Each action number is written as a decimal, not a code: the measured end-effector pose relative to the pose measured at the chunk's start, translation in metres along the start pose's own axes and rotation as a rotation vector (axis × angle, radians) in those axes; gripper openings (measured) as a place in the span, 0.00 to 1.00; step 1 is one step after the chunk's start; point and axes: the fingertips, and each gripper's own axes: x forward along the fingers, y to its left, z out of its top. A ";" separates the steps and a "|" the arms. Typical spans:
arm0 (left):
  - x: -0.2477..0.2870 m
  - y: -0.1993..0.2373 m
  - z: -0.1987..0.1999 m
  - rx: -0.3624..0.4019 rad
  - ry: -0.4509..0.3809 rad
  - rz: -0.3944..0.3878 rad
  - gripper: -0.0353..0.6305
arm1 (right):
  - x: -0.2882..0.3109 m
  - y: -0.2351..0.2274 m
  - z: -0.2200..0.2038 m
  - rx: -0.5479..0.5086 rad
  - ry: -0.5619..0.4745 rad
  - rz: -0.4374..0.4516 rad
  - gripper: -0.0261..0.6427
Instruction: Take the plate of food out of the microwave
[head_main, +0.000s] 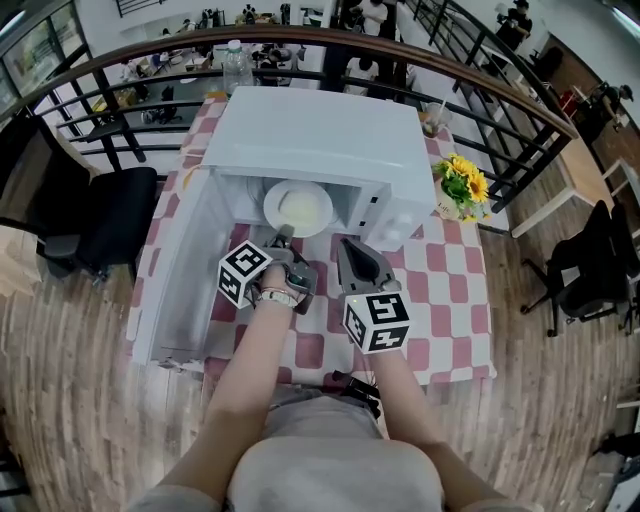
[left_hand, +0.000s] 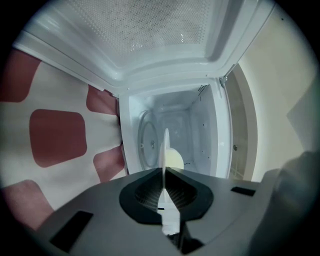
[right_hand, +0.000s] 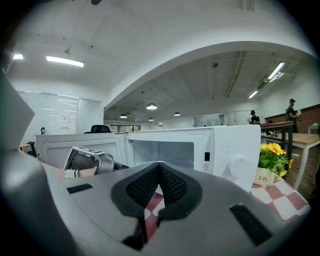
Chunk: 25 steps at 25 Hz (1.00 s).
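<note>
A white plate (head_main: 297, 208) with pale food (head_main: 300, 207) on it sits at the mouth of the open white microwave (head_main: 330, 140). My left gripper (head_main: 283, 237) is shut on the plate's near rim. In the left gripper view the plate (left_hand: 165, 150) shows edge-on, pinched between the jaws, with the food (left_hand: 175, 159) beyond and the microwave cavity (left_hand: 197, 130) behind. My right gripper (head_main: 347, 246) hovers just right of the left one in front of the microwave, shut with nothing between its jaws; its view shows the microwave (right_hand: 220, 147) ahead.
The microwave door (head_main: 185, 270) swings wide open to the left. A red-and-white checked cloth (head_main: 445, 300) covers the table. A pot of yellow flowers (head_main: 462, 185) stands right of the microwave, a water bottle (head_main: 236, 66) behind it, and a black chair (head_main: 95, 220) at left.
</note>
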 end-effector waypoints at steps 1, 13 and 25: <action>-0.003 0.000 0.000 0.001 0.000 -0.003 0.08 | -0.001 0.002 0.000 0.002 -0.002 0.001 0.07; -0.040 -0.009 -0.011 0.016 0.007 -0.054 0.08 | -0.022 0.018 0.001 -0.009 -0.012 -0.017 0.07; -0.077 -0.018 -0.028 0.025 0.015 -0.084 0.08 | -0.042 0.033 0.009 -0.019 -0.028 -0.032 0.07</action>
